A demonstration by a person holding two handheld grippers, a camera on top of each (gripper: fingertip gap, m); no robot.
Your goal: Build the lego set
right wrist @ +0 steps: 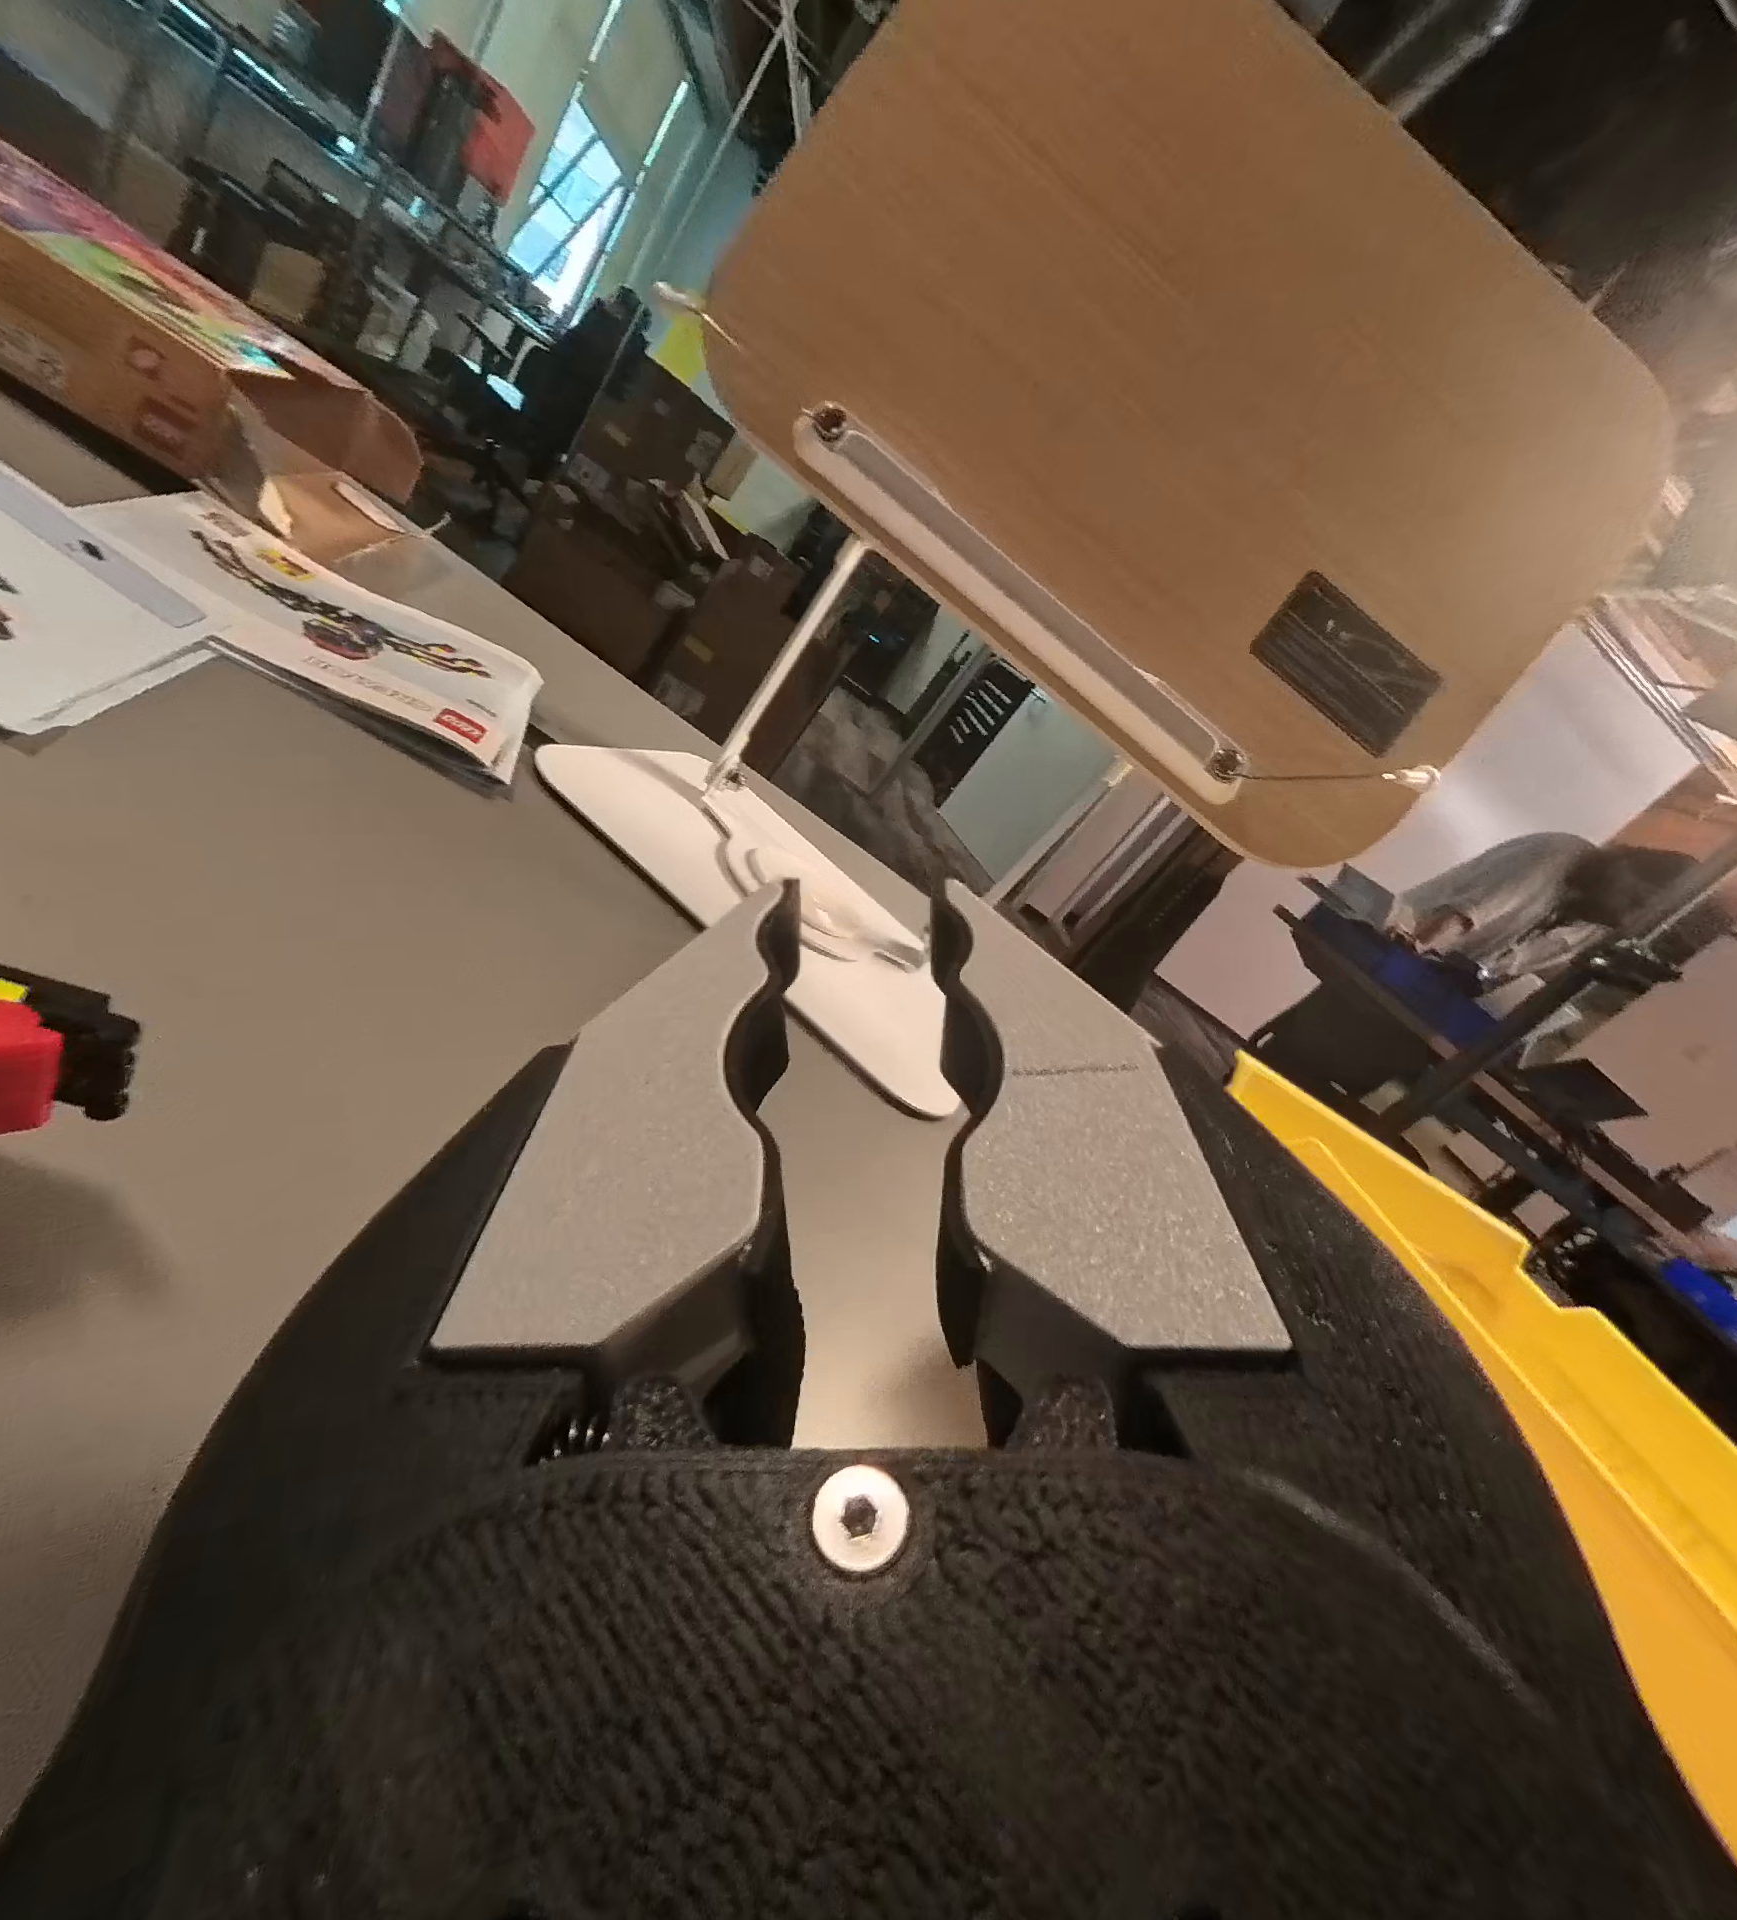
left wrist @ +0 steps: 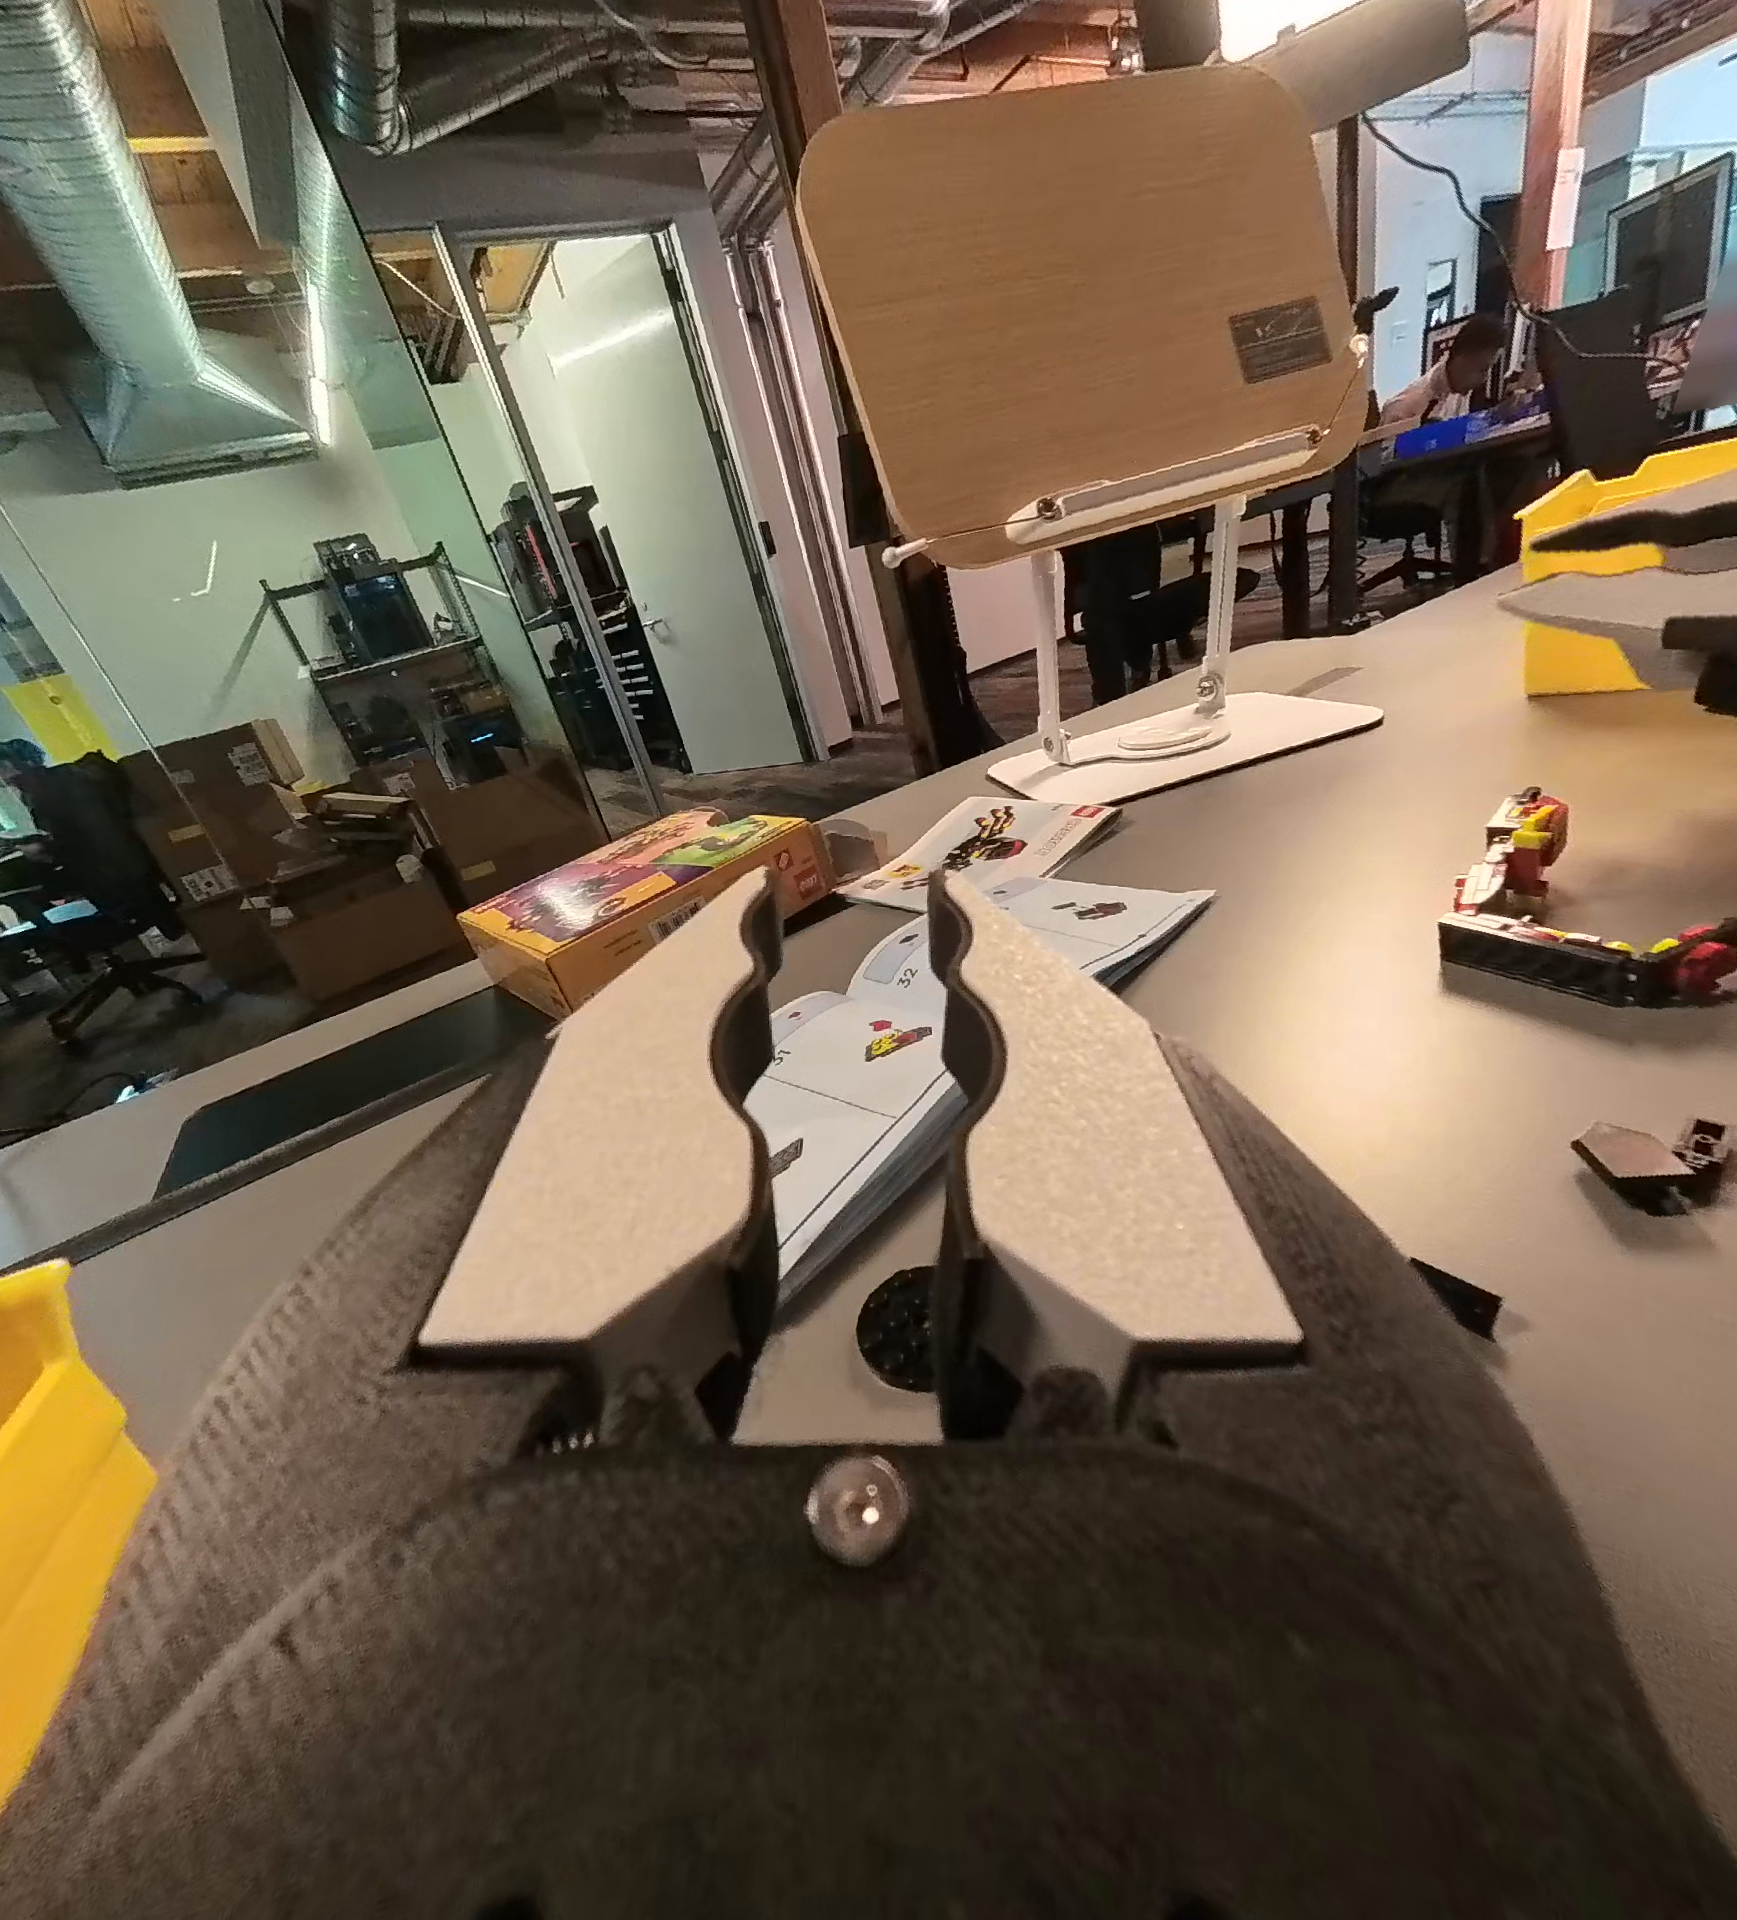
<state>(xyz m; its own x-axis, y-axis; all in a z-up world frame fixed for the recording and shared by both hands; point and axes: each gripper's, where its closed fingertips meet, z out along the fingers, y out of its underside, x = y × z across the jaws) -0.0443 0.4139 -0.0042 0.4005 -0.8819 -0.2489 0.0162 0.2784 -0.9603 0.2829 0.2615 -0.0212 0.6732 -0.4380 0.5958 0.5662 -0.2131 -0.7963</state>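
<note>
My left gripper (left wrist: pixel 851 894) is open and empty above an open instruction booklet (left wrist: pixel 905 1049) on the grey table. A black round lego piece (left wrist: pixel 895 1335) lies under its fingers. A black, red and yellow lego build (left wrist: pixel 1586 951) lies to the right, with a smaller red and yellow assembly (left wrist: pixel 1518 847) behind it. Loose black pieces (left wrist: pixel 1648 1158) lie nearer. My right gripper (right wrist: pixel 864 904) is open and empty, low over the table. The lego build (right wrist: pixel 2 1055) shows at its left. The right gripper also shows in the left wrist view (left wrist: pixel 1570 571), at the right edge.
A wooden book stand (left wrist: pixel 1072 312) on a white base (left wrist: pixel 1186 743) stands at the table's back; it also shows in the right wrist view (right wrist: pixel 1155 364). A lego box (left wrist: pixel 635 914) and a second booklet (left wrist: pixel 989 847) lie behind. Yellow bins (left wrist: pixel 2 1507) (right wrist: pixel 1570 1455) sit at the sides. The left gripper's tips are roughly 35 centimetres from the right gripper's.
</note>
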